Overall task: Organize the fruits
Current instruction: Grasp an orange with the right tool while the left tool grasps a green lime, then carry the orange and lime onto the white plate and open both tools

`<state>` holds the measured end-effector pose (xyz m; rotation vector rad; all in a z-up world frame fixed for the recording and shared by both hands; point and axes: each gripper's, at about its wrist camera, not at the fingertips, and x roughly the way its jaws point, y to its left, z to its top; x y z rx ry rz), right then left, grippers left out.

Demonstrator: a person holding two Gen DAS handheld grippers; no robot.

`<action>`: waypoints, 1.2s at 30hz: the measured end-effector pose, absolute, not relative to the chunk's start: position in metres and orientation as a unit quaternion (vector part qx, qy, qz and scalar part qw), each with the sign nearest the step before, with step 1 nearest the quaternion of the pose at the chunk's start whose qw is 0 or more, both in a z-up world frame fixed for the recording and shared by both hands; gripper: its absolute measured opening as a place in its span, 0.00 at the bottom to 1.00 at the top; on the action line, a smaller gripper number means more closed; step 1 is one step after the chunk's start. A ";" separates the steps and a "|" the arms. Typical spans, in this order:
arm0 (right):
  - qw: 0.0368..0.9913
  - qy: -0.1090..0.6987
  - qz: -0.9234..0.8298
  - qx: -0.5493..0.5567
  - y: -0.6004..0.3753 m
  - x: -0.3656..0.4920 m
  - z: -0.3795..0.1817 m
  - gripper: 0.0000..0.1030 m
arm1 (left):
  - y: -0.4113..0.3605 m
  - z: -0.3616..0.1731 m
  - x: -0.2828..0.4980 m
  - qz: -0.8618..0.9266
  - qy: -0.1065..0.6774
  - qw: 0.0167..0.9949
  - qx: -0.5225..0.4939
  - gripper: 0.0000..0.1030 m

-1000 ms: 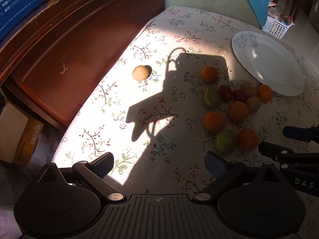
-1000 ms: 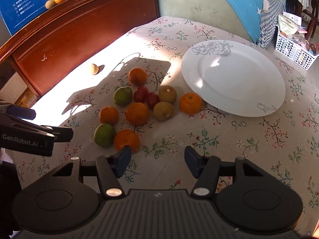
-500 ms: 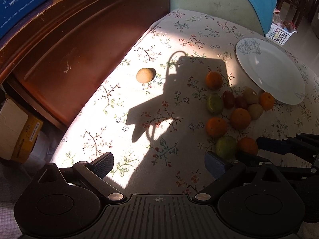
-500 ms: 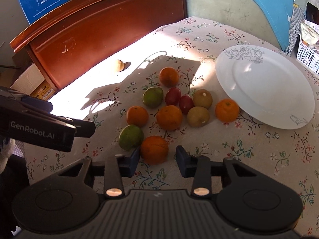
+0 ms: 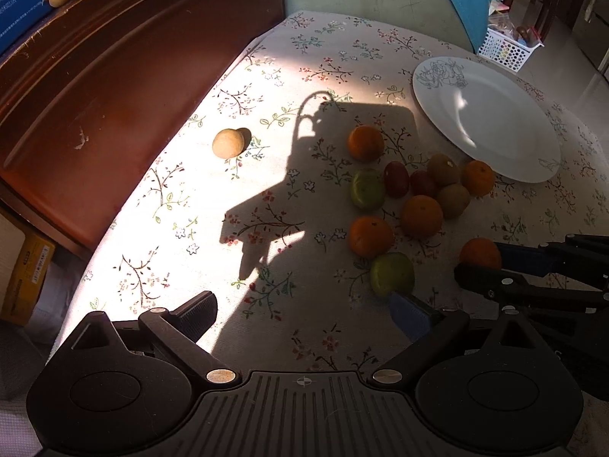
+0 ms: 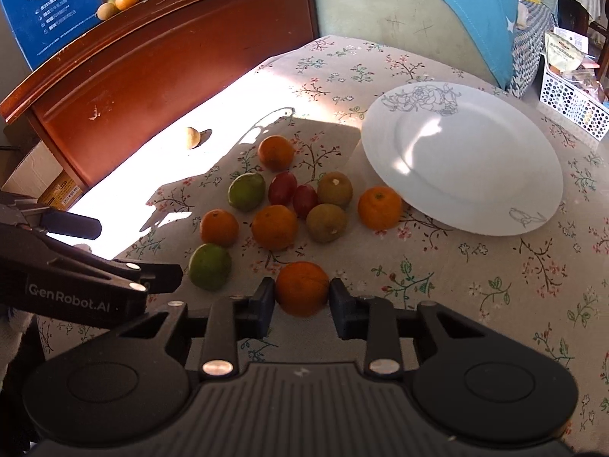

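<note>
surface: floral tablecloth [image 6: 475,266] | on it: white plate [image 6: 475,175], clustered fruits [image 6: 274,226], lone fruit [image 6: 192,137]

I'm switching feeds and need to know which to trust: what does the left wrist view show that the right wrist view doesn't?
Left wrist only: the left gripper with its jaws spread over bare tablecloth.

Right wrist only: the right gripper closing, pads against the nearest orange, and the snack bag above the basket.

Both: the white plate, the fruit cluster, and the lone tan fruit.

"genrobot.ai" in white on the black side of the left tongs [image 6: 125,253]
</note>
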<state>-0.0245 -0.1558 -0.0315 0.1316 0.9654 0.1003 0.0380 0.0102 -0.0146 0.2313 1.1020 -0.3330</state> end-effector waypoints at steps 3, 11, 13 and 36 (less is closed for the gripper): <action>0.880 0.468 0.032 0.074 -0.163 -0.025 -0.032 0.30 | 0.002 -0.018 0.040 -0.156 0.521 0.832 0.110 0.94; 0.876 0.474 0.014 0.082 -0.171 -0.026 -0.033 0.30 | -0.018 -0.024 0.039 -0.174 0.527 0.825 0.111 0.78; 0.876 0.475 0.014 0.083 -0.172 -0.027 -0.033 0.30 | -0.022 -0.027 0.038 -0.177 0.534 0.819 0.109 0.67; 0.881 0.455 0.026 0.129 -0.191 -0.026 -0.011 0.31 | -0.028 -0.001 0.031 -0.230 0.495 0.834 0.081 0.28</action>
